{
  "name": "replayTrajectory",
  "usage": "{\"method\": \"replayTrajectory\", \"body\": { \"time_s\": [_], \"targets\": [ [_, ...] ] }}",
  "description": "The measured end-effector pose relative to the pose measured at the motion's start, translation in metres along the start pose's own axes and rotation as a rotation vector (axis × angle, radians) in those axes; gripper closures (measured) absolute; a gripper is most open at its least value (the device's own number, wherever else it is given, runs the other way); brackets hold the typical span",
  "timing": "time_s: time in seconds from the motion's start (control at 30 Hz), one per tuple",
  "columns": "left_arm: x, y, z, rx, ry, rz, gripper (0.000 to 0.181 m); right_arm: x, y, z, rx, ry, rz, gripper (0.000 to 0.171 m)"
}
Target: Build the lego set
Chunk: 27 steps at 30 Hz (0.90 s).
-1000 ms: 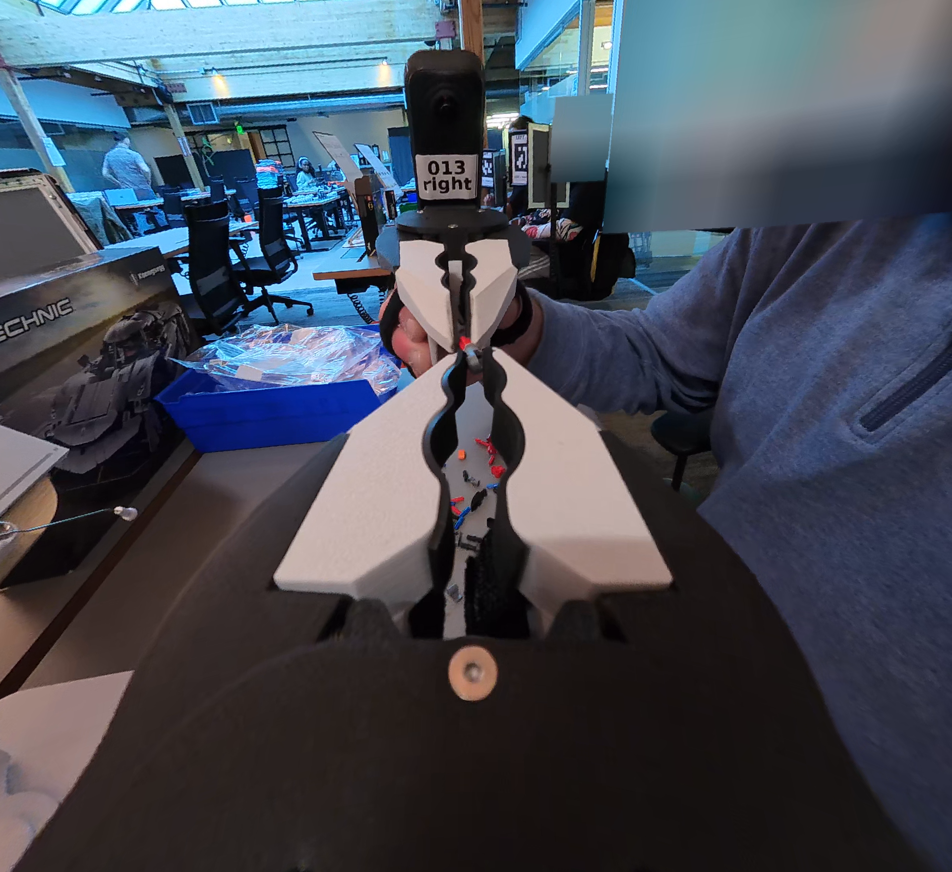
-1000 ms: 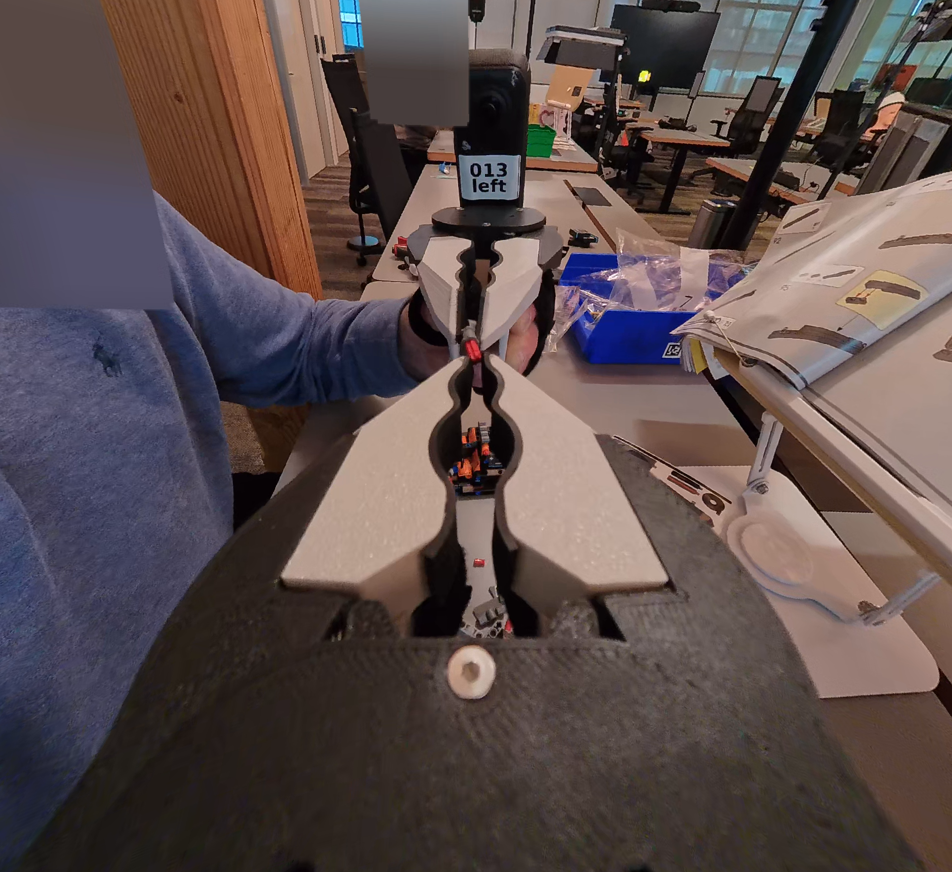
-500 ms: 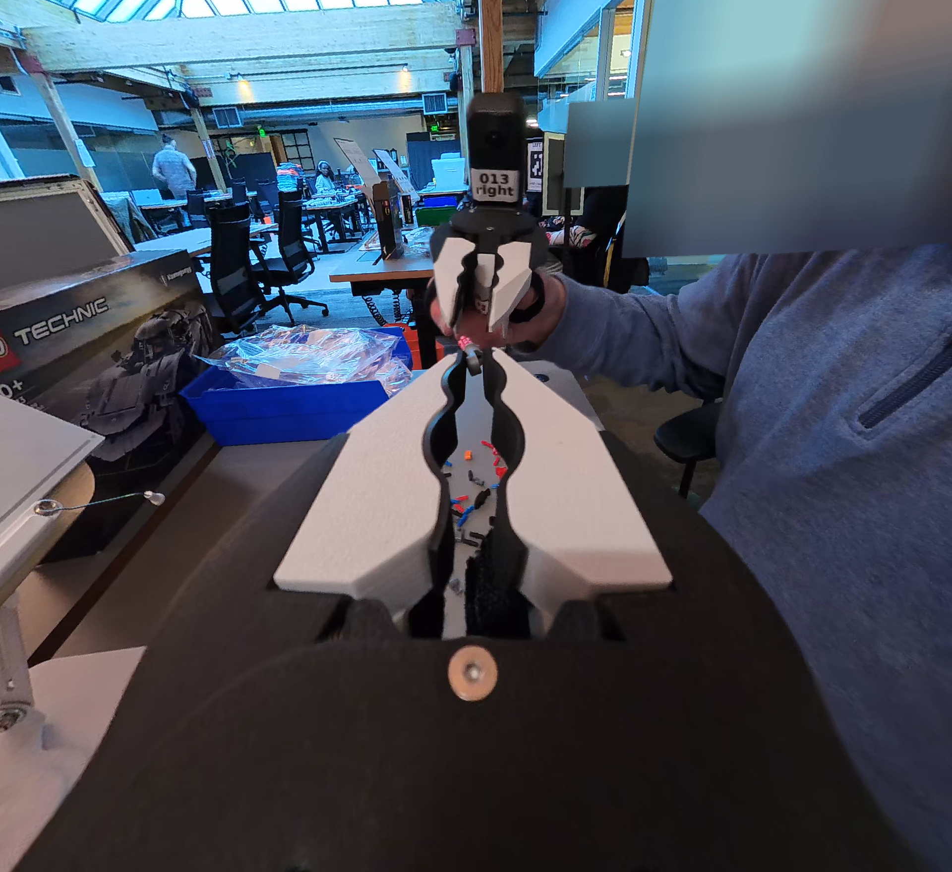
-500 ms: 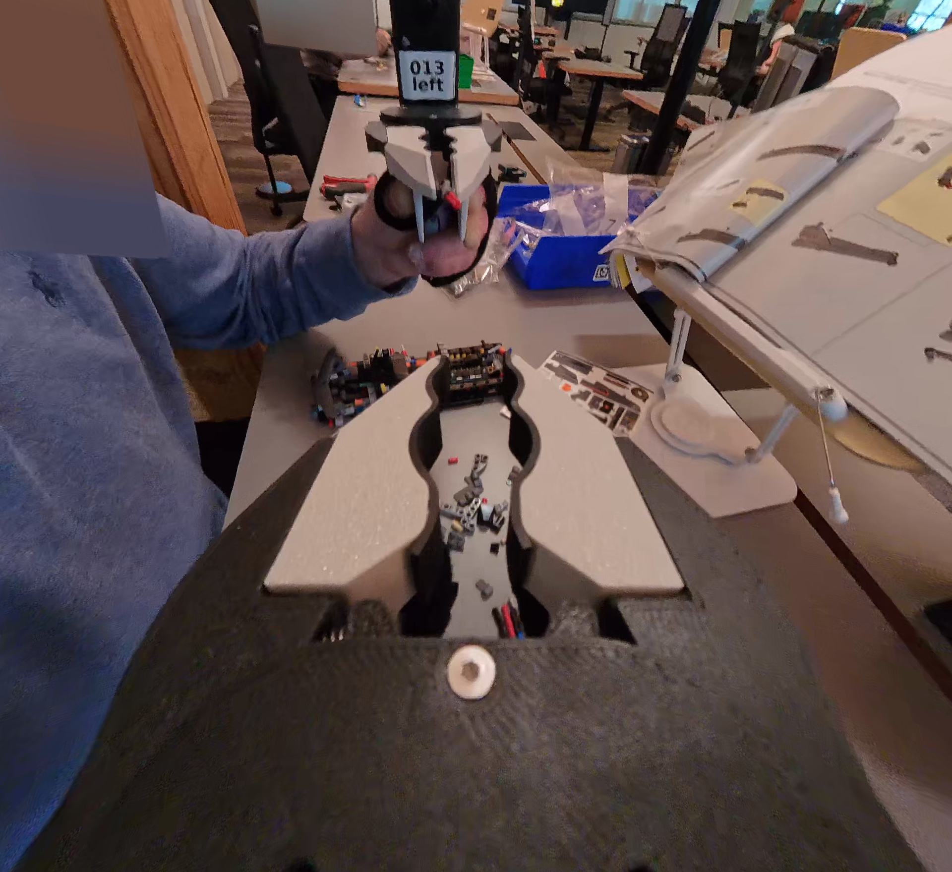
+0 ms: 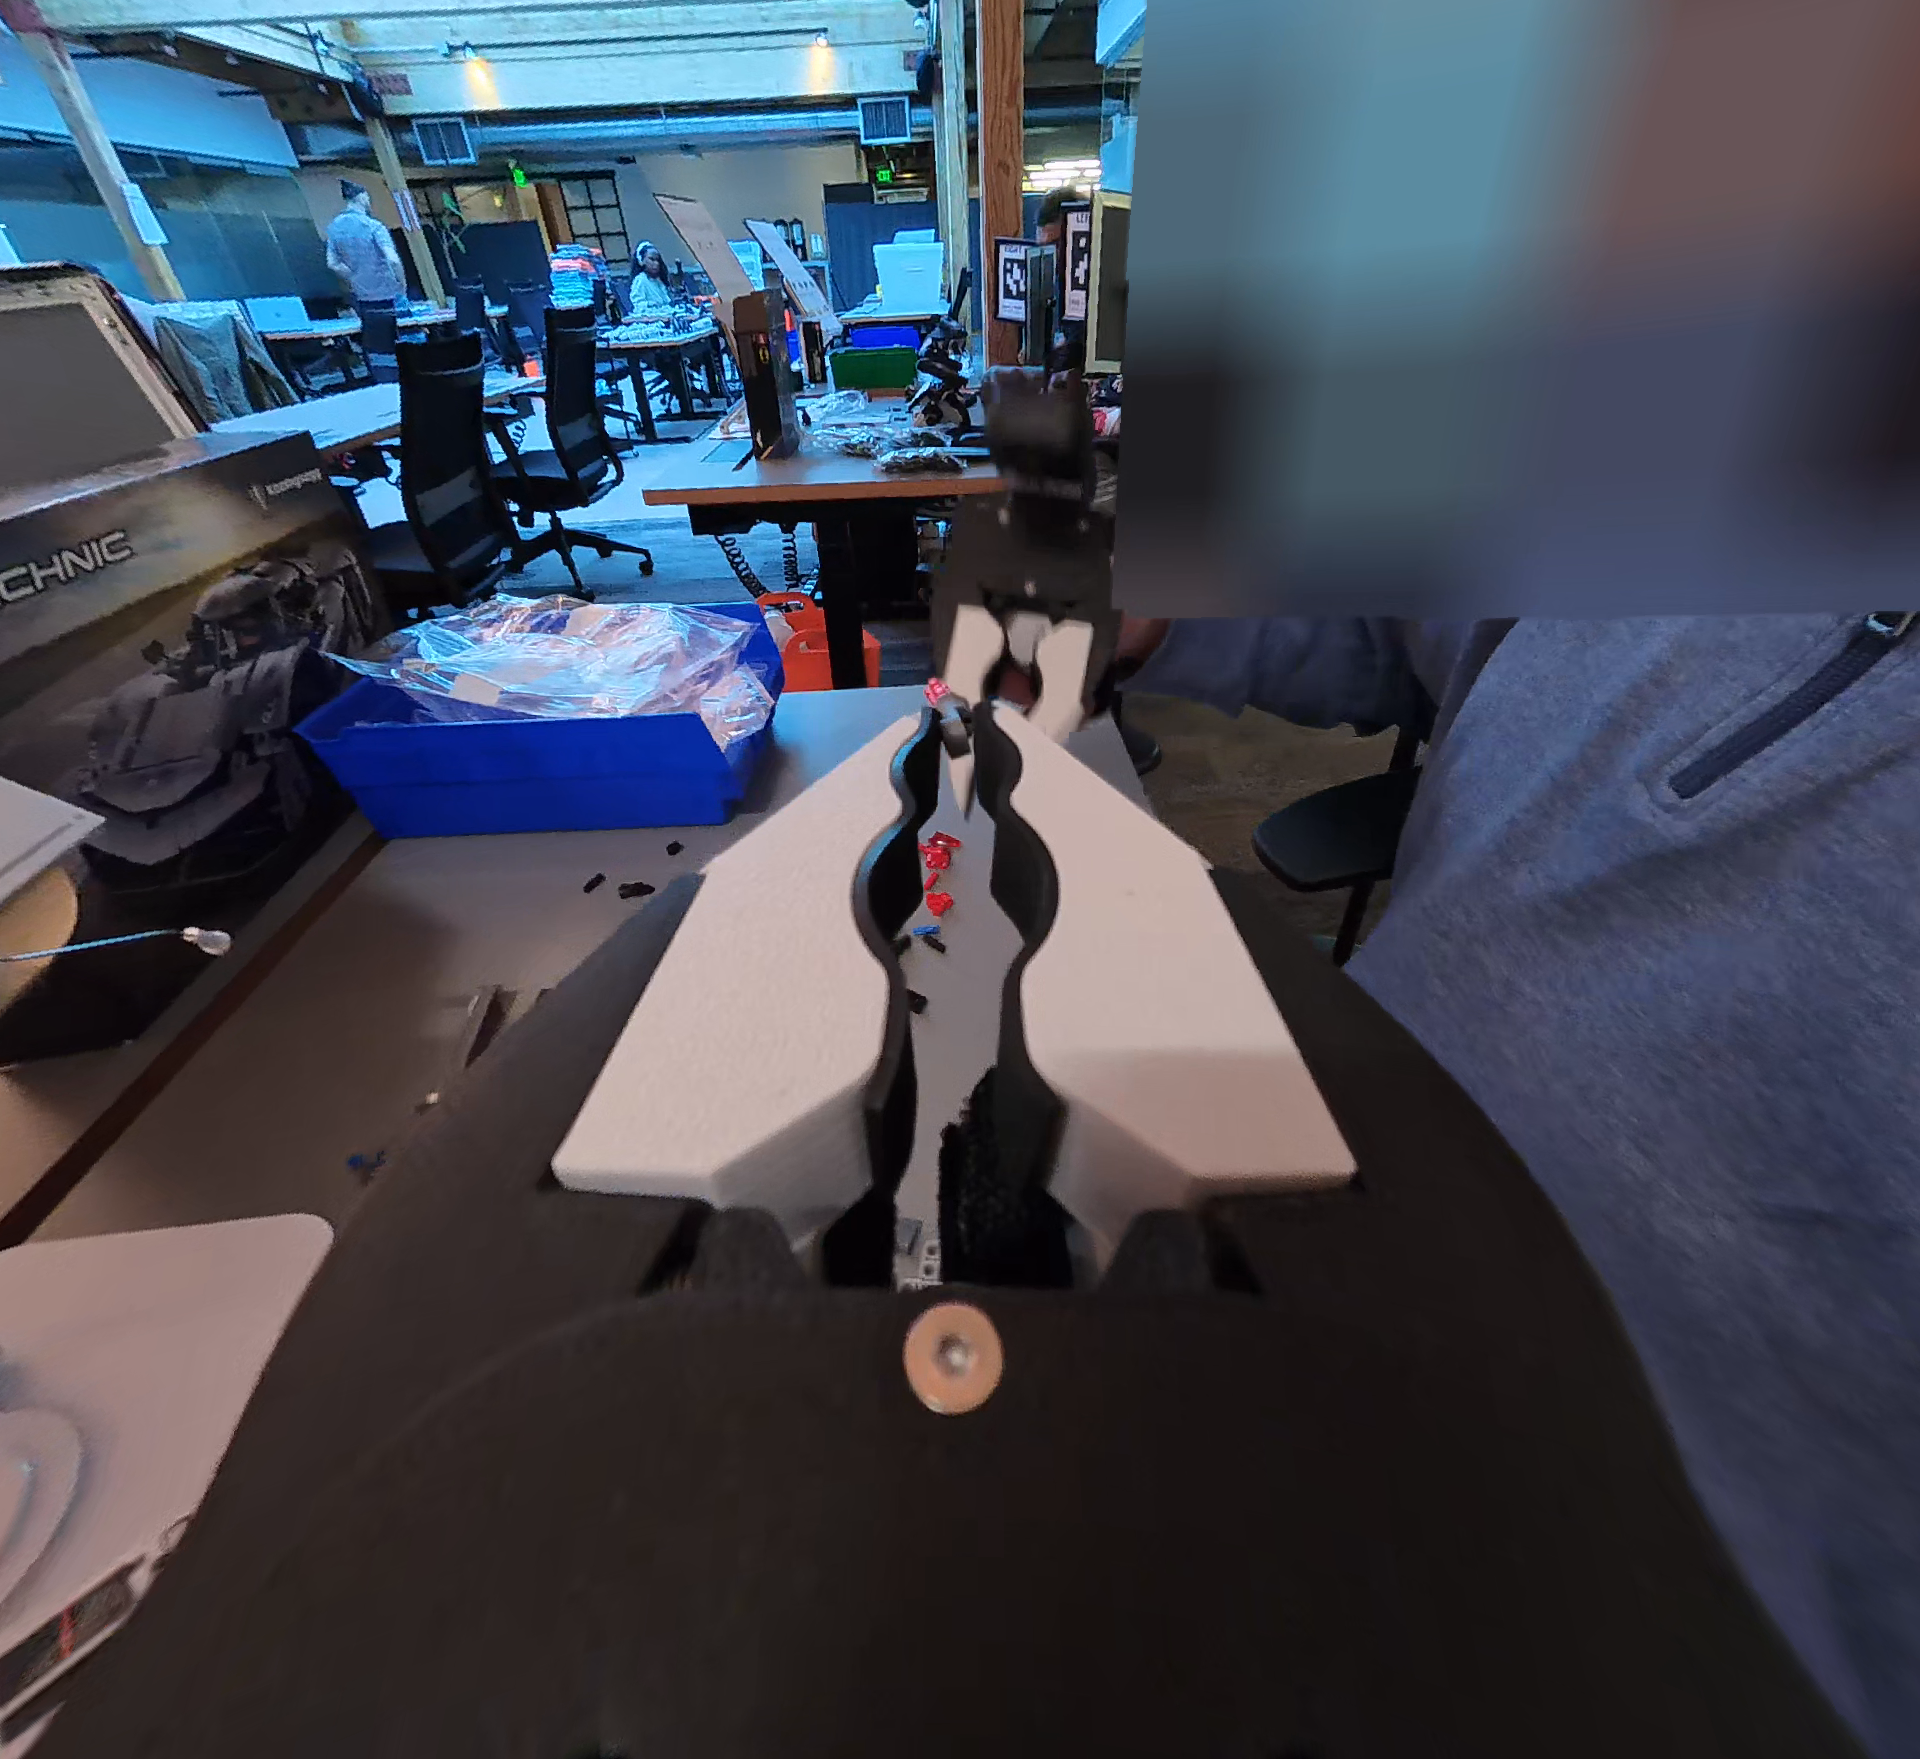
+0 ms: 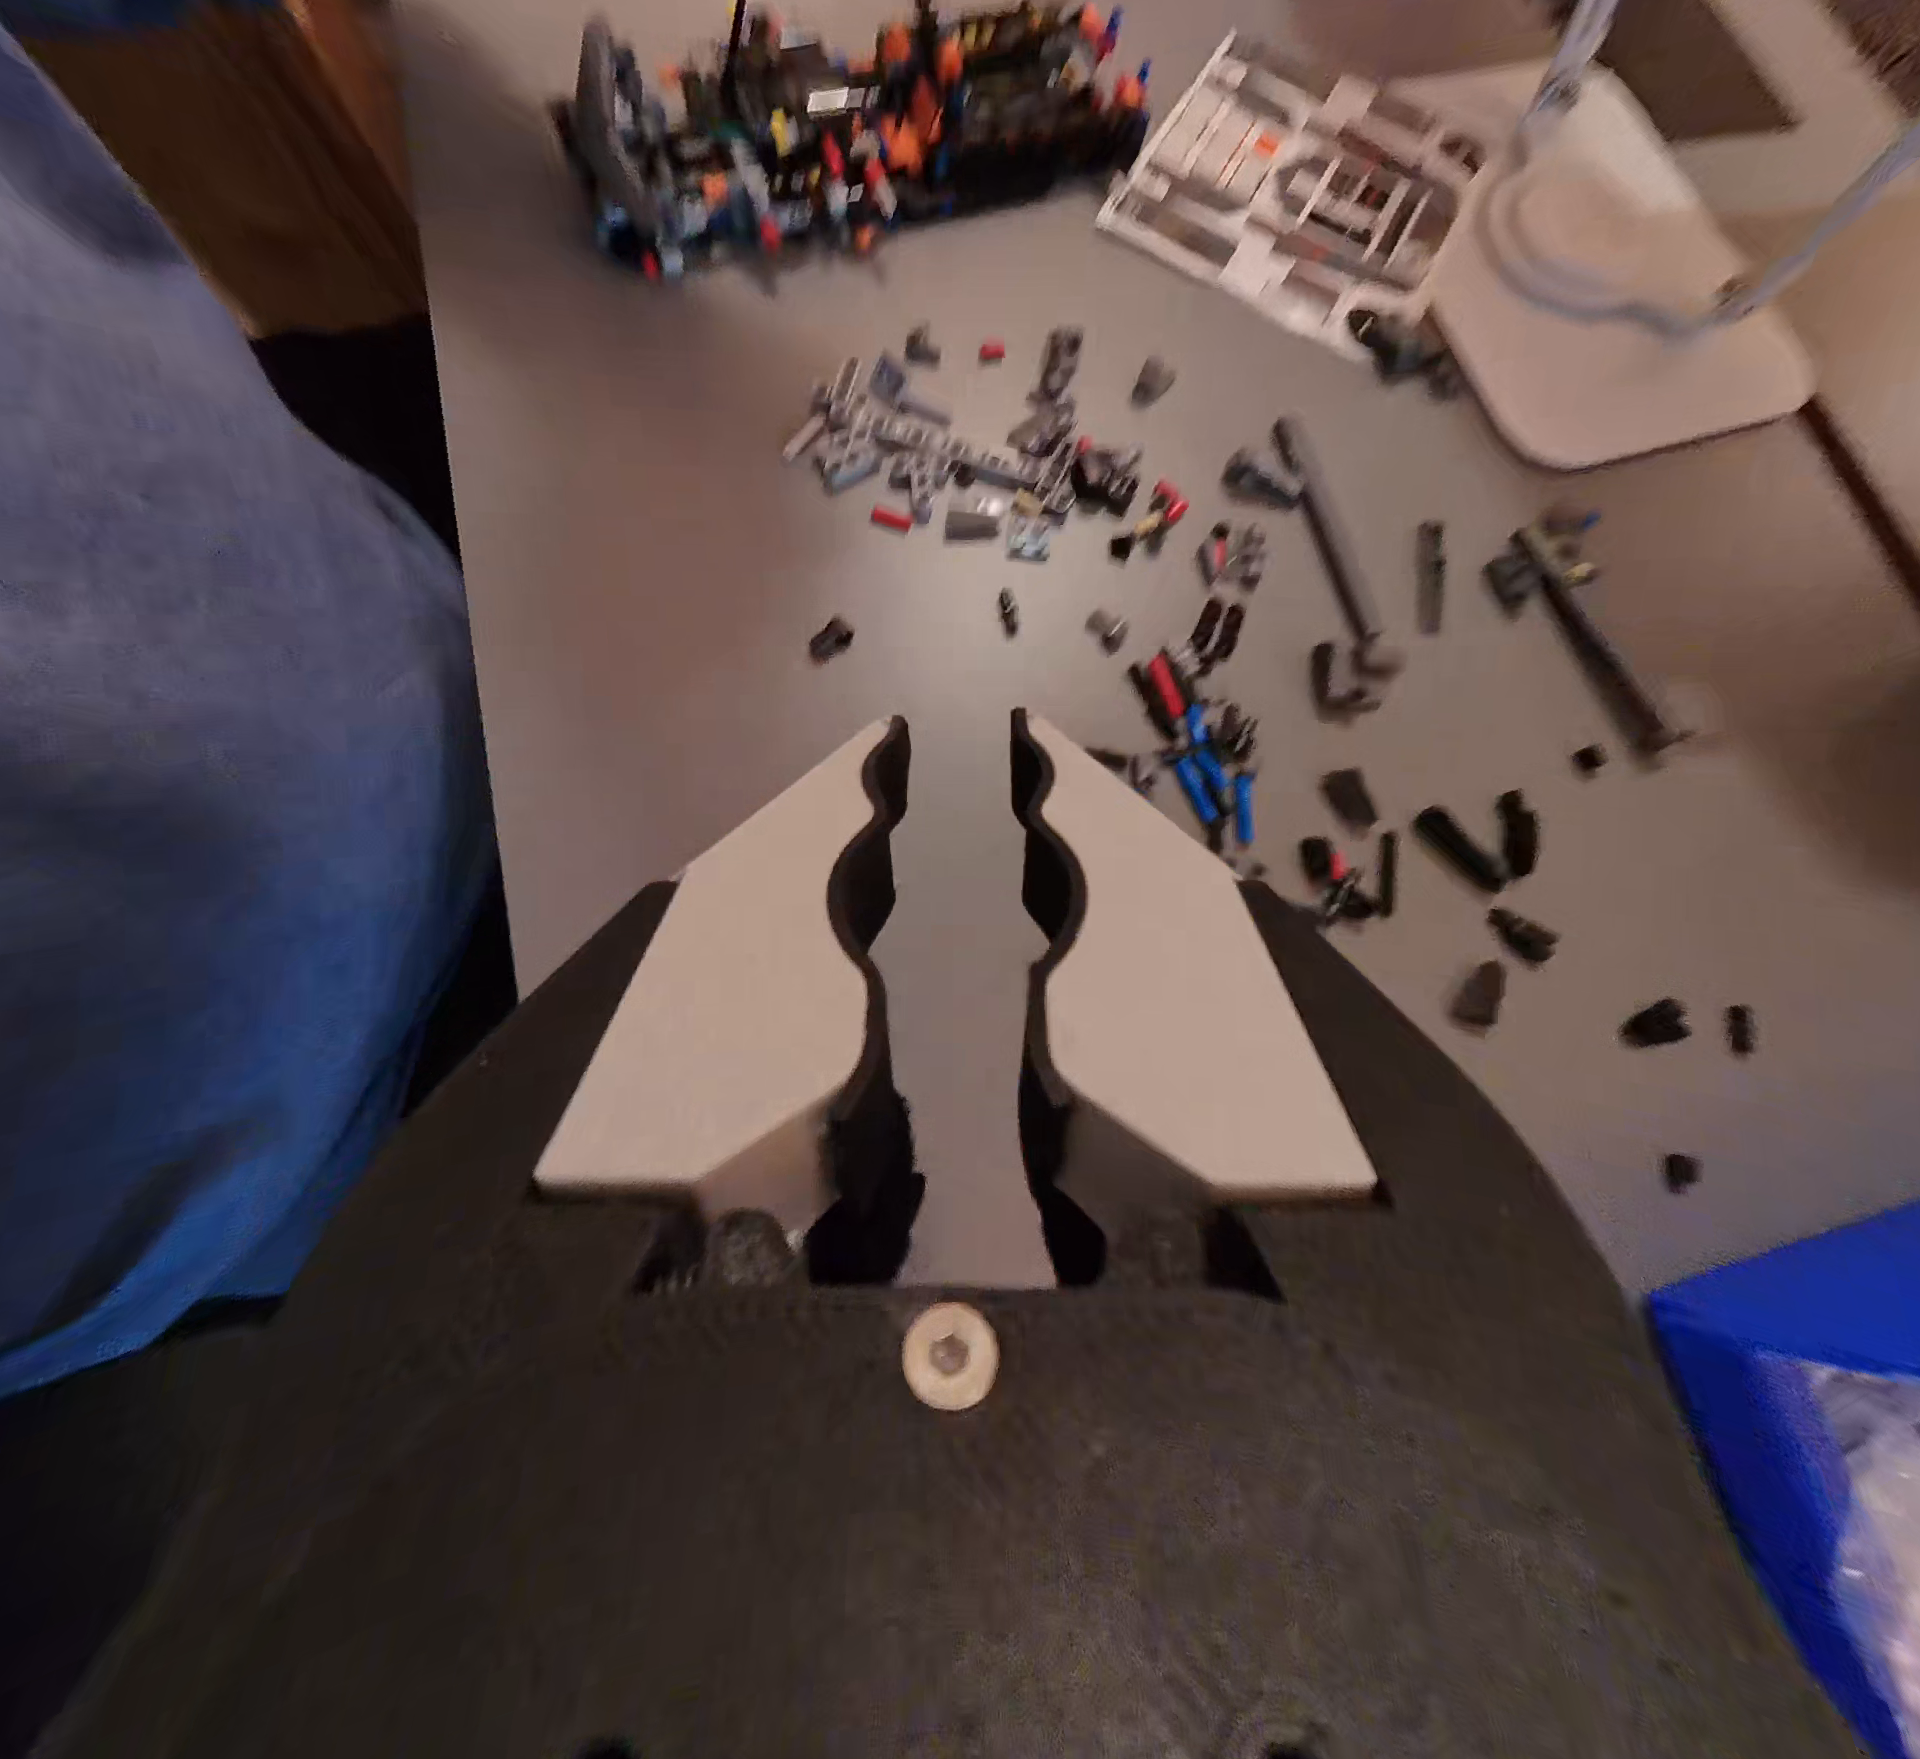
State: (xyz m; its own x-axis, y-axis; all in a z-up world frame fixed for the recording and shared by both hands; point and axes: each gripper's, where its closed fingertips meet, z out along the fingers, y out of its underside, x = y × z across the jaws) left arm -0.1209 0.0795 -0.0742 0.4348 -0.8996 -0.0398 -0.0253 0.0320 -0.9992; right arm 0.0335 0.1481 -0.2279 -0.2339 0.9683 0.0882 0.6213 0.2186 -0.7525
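My left gripper point(image 5: 956, 733) is shut on a small dark lego piece with a red end point(image 5: 948, 714), held up above the grey table. My right gripper point(image 6: 958, 727) is open and empty and points down at the table; it also shows blurred just beyond the left one in the left wrist view point(image 5: 1023, 670). A partly built black, orange and red model point(image 6: 831, 130) stands at the far side. Loose grey, black, red and blue pieces point(image 6: 966, 462) lie scattered ahead and to the right of the right gripper. Small red pieces point(image 5: 938, 862) lie below the left fingers.
A blue bin of plastic bags point(image 5: 540, 764) sits on the table, next to the set's dark box point(image 5: 177, 649). A printed sheet point(image 6: 1288, 192) and a white stand base point(image 6: 1621, 338) lie at the far right. The person's blue sleeve point(image 6: 208, 670) fills the left.
The right gripper opened, drew back from the left gripper's tips and tilted down toward the table. The left gripper stayed shut on the small piece.
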Motion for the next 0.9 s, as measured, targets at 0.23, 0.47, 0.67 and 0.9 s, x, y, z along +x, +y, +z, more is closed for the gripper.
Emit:
{"method": "replayTrajectory", "body": {
  "time_s": [0.23,0.47,0.67,0.9],
  "targets": [
    [0.011,0.017,0.008,-0.015,0.014,-0.035,0.177,-0.038,0.018,0.069,-0.091,-0.098,-0.059,0.154],
    [0.019,0.03,0.002,-0.029,0.005,-0.051,0.177,-0.043,0.026,0.121,-0.226,-0.15,-0.083,0.147],
    [0.017,0.034,-0.011,-0.021,-0.007,-0.059,0.177,-0.046,0.029,0.131,-0.253,-0.177,-0.197,0.147],
    [0.02,0.036,-0.016,-0.019,-0.001,-0.052,0.177,-0.04,0.034,0.133,-0.326,-0.311,-0.294,0.146]
  ]
}}
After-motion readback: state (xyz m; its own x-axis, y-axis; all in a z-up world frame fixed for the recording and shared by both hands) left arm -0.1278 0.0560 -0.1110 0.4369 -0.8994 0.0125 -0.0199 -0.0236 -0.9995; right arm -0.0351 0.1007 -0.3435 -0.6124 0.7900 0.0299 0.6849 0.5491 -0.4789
